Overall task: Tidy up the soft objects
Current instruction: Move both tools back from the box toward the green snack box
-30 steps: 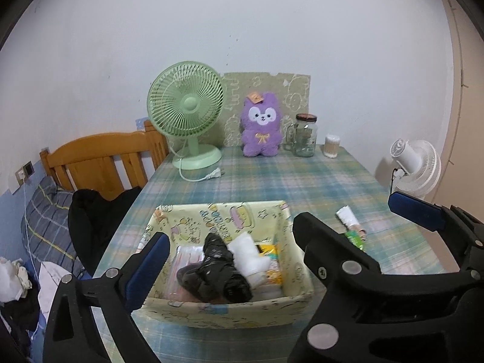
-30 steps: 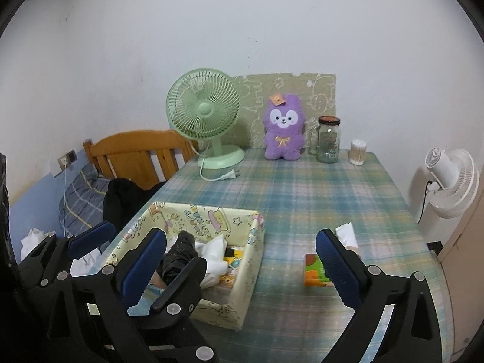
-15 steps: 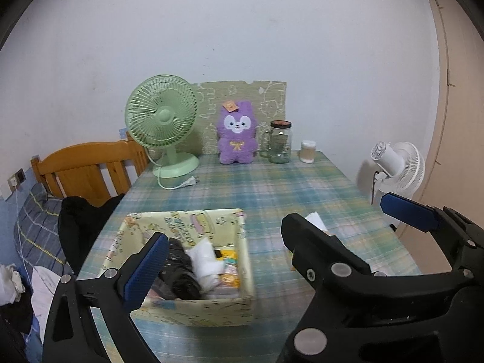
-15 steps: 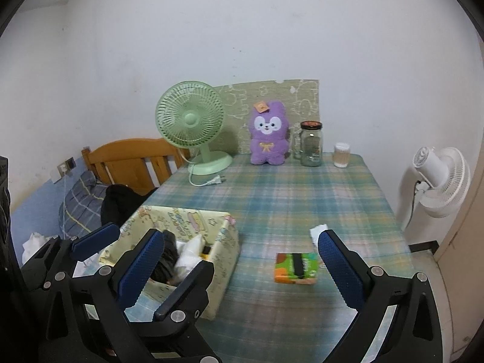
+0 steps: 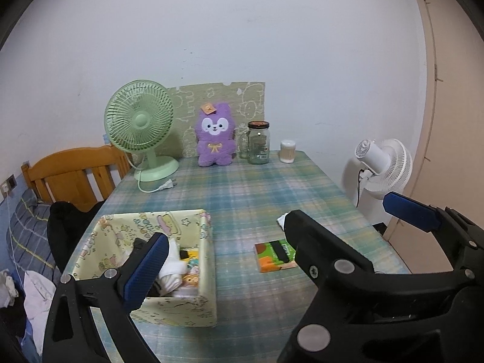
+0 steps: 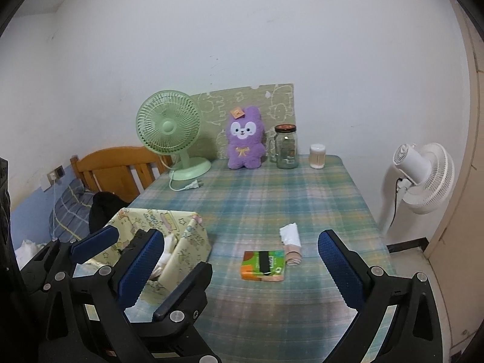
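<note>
Since the earlier frames both grippers have drawn back and up from the patterned fabric bin [image 5: 178, 308], so the tissue pack [image 6: 262, 265], then partly hidden, lies in full view to the right of the bin.

The left gripper [image 5: 224, 251] stands wide open and holds nothing. The right gripper [image 6: 242, 267] is likewise spread wide and empty.

The tissue pack lies flat on the plaid tablecloth [image 6: 272, 190], well apart from the bin's right wall. A rolled white-and-beige soft item [image 6: 291, 243], possibly a sock or cloth, lies just beside the pack, on the side away from the bin. The bin already contains white and dark soft items.

Relation governing the next move: in the right wrist view the pack sits directly ahead, centred between the open fingers, with its long axis running across them. The right gripper is judged the nearer; the left is aligned with the gap between bin and pack.
</note>
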Action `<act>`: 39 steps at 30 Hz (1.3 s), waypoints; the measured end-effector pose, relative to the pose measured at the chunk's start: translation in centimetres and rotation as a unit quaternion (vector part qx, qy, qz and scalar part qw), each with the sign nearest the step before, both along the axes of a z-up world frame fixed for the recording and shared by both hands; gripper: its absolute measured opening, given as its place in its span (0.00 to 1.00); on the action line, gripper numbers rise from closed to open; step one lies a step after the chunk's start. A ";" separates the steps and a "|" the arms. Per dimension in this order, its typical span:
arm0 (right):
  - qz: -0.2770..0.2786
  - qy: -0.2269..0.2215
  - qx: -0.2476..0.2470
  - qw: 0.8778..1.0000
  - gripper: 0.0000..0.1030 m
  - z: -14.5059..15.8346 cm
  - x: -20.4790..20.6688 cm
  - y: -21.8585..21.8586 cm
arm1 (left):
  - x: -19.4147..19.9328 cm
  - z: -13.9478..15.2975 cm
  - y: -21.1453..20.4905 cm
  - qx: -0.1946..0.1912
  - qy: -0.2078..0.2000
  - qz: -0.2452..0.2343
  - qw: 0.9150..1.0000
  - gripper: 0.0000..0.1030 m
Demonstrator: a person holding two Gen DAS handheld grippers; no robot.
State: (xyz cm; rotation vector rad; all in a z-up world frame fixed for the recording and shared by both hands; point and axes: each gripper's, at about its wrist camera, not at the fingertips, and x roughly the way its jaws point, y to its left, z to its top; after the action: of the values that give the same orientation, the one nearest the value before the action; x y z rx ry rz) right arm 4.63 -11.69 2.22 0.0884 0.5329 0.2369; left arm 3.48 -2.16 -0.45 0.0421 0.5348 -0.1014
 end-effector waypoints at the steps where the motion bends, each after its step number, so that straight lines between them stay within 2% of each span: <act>1: -0.008 0.000 0.003 1.000 1.00 -0.2 0.1 -0.4 | 0.1 -0.1 -0.2 -0.001 0.002 0.002 1.000 0.99; 5: -0.020 0.003 0.004 1.000 1.00 -0.8 0.4 -1.6 | 0.6 -0.5 -1.2 0.004 0.000 0.007 1.000 0.99; 12: -0.036 -0.009 -0.009 0.999 1.00 -2.1 1.6 -3.4 | 2.4 -2.3 -3.0 -0.014 0.031 0.004 0.999 0.99; 27: -0.044 0.026 0.005 0.999 1.00 -5.5 4.9 -6.3 | 6.0 -5.3 -5.6 -0.017 0.081 0.001 0.997 0.99; 39: -0.057 0.043 -0.008 0.997 1.00 -7.6 7.6 -7.6 | 8.3 -7.4 -6.9 -0.017 0.095 0.014 0.995 0.99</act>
State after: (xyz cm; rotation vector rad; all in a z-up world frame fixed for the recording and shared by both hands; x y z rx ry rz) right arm 12.25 -19.27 -5.43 0.1137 0.6131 0.1183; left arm 11.80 -9.05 -7.82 -0.0087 0.7235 -0.0880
